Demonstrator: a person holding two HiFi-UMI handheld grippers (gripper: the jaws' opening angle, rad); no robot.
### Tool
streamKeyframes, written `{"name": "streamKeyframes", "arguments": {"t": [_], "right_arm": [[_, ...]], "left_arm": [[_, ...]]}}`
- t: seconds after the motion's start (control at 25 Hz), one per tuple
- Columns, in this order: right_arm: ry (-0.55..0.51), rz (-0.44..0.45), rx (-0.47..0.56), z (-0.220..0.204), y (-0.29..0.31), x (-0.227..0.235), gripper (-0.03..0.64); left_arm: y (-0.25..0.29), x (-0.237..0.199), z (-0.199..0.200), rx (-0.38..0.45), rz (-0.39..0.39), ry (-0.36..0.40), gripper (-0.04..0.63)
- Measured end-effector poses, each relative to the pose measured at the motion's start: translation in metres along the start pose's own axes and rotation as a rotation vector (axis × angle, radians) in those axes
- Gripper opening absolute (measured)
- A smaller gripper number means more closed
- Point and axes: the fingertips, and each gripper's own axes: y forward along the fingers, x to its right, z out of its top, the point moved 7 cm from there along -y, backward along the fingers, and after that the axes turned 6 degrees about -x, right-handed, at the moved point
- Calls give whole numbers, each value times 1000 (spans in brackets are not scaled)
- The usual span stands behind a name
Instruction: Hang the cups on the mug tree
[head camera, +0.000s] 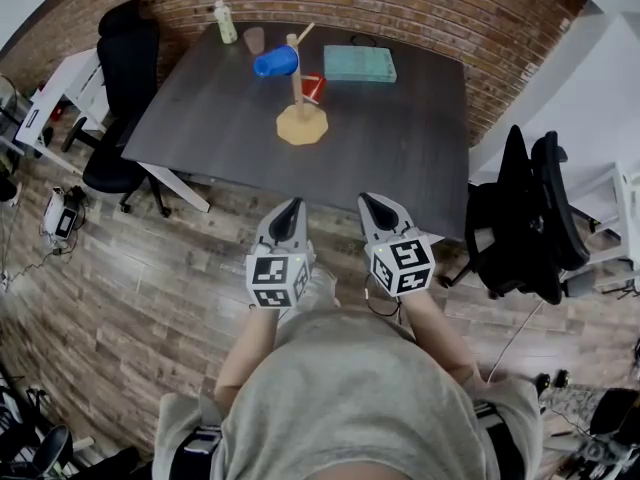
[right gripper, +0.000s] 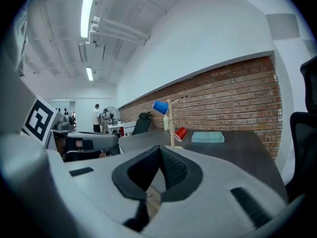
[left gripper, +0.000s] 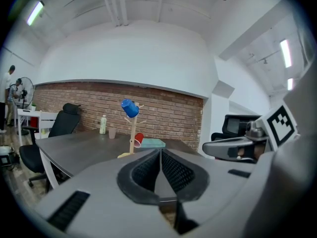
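Blue cup (head camera: pixel 275 62) on upper peg of mug tree (head camera: pixel 301 123), red cup (head camera: pixel 313 87) on lower peg, both tilted mouth-down so pegs retain them. Brown cup (head camera: pixel 254 39) stands unhung on tabletop (head camera: pixel 400 158). Left gripper (head camera: pixel 288 211), right gripper (head camera: pixel 377 206): fingers together, empty, off tabletop near body. Likely between grasps.

The mug tree (head camera: pixel 301 125) stands on the table (head camera: pixel 400 158), with an upper cup (head camera: pixel 275 63) on its left side and a lower cup (head camera: pixel 313 87) on its right. Behind it, a bottle (head camera: pixel 226 22) and a loose cup (head camera: pixel 254 39) sit far left, and a flat box (head camera: pixel 359 64) to the right. The left tongs (head camera: pixel 292 205) and right tongs (head camera: pixel 368 201) hang side by side before the table's near edge
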Motion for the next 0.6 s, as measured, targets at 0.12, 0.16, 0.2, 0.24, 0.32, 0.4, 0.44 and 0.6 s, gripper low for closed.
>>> {"name": "streamKeyframes", "arguments": {"t": [0.12, 0.16, 0.2, 0.24, 0.32, 0.4, 0.44, 0.6], "right_arm": [[1, 2, 1, -3, -6, -4, 2], [5, 2, 2, -4, -7, -4, 2], [8, 3, 3, -4, -8, -5, 2], [11, 4, 3, -5, -8, -5, 2], [14, 7, 5, -6, -8, -5, 2], [17, 3, 9, -5, -8, -4, 2], [24, -4, 13, -5, -8, -4, 0], [62, -25, 22, -2, -9, 1, 0]], "left_arm": [[-6, 2, -1, 2, -1, 2, 15], [-8, 2, -2, 2, -1, 2, 15], [-8, 2, -2, 3, -1, 2, 15], [-9, 2, -2, 4, -1, 3, 15], [-10, 2, -3, 4, 1, 5, 15], [-10, 2, -4, 3, 1, 7, 15], [-10, 2, -4, 2, 0, 9, 15], [-8, 3, -3, 0, -1, 14, 15]]}}
